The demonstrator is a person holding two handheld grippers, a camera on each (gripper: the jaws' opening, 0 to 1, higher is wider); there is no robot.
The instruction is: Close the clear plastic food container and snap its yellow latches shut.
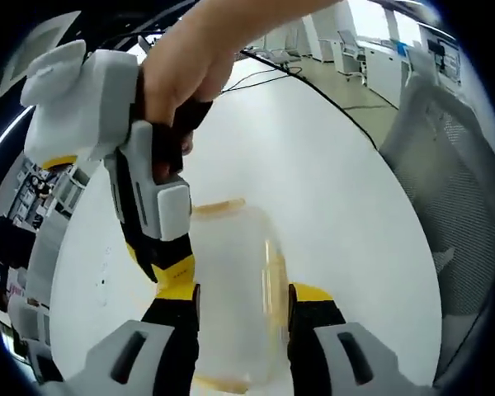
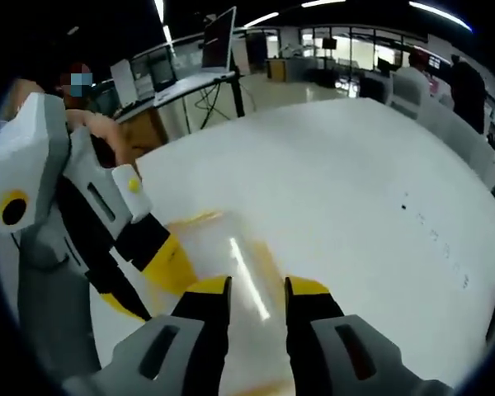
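Left gripper (image 1: 243, 301) astride clear container (image 1: 231, 280), white table (image 1: 346, 214) open beyond.

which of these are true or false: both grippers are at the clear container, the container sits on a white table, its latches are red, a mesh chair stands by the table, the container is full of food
1. Both grippers are at the clear container. True: the left gripper has its jaws on either side of it, and the right gripper is at it too.
2. The container sits on a white table. True.
3. Its latches are red. False: the latch along its edge is yellow.
4. A mesh chair stands by the table. True, in the left gripper view.
5. The container is full of food. False: it looks see-through and empty, though the picture is blurred.
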